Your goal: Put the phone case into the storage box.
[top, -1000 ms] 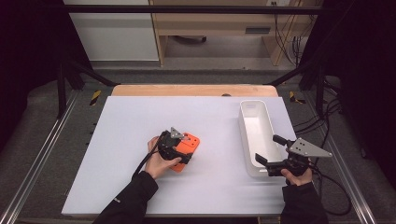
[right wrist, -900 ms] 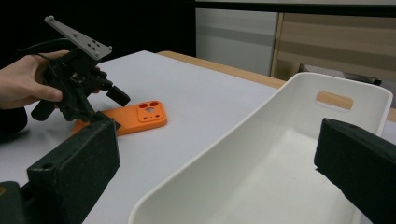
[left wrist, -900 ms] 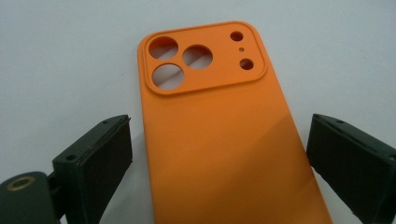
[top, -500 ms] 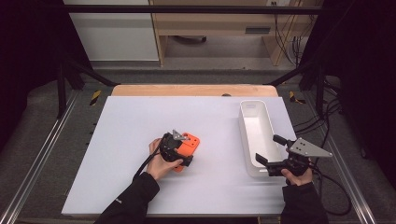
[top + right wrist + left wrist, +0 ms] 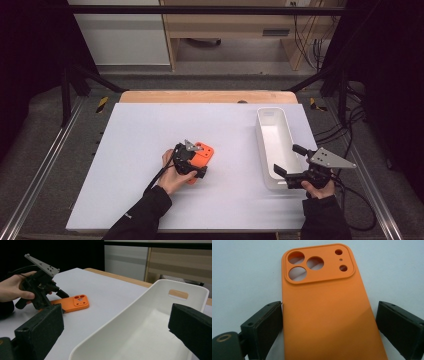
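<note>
The left gripper [image 5: 196, 165] is straddling an orange phone case [image 5: 327, 310] that is lying flat, camera cutouts facing up, near the middle of the desk [image 5: 135, 130]; its jaws are standing open on either side of the case, one nearly touching a long edge and the other a little apart, so nothing is being held yet. The right gripper [image 5: 291, 167] is waiting with jaws wide open and empty at the near end of a white bin [image 5: 274, 131], which is sitting along the right side of the desk, well apart from the case. What is looking risky, as I judge it, is the grasp itself: the case is thin, soft-looking and smooth, so if the jaws are closing above its edges they could be sliding over the top, or squeezing it until it bows and pops free. Because one jaw is nearer than the other, closing could also be pushing the case sideways across the slick surface. A carry to the bin could be catching the case on the tall rim. The desk is wearing a plain pale sheet with a wooden strip showing at its far edge. Around it, black frame rails are running along the sides, cables are trailing on the right, and a wooden cabinet and a white panel are standing behind on a grey floor.
</note>
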The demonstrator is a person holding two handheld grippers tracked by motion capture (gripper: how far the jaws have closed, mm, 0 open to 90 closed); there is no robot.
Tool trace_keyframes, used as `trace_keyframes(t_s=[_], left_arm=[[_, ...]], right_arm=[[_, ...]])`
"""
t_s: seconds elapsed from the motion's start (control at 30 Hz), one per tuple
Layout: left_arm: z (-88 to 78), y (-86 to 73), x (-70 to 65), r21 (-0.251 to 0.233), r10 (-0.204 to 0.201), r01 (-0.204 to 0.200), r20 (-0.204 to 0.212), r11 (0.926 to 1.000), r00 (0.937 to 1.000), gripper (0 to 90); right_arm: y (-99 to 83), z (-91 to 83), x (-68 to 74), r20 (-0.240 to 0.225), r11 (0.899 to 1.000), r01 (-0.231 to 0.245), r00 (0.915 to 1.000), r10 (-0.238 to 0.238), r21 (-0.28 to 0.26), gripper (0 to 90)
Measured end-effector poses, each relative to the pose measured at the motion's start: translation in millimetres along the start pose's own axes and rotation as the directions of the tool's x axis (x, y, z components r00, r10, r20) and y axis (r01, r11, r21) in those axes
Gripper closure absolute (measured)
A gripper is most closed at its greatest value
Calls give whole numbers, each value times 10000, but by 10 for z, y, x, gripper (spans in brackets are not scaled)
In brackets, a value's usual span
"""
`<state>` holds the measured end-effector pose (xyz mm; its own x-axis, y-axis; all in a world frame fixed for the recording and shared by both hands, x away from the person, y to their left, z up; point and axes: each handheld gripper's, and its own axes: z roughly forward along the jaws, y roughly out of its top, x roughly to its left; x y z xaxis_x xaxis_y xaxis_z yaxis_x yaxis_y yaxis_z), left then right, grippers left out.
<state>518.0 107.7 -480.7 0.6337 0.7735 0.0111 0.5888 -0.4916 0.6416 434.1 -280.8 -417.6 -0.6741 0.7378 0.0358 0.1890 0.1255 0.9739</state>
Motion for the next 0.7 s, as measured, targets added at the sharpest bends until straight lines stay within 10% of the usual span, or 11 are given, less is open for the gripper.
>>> trace_keyframes(t_s=[0.7], left_arm=[[-29, 8, -4, 10, -173, 173, -95, 9998, 9998, 135]], right_arm=[[1, -2, -1, -26, 10000, 14, 10000, -14, -10, 4]])
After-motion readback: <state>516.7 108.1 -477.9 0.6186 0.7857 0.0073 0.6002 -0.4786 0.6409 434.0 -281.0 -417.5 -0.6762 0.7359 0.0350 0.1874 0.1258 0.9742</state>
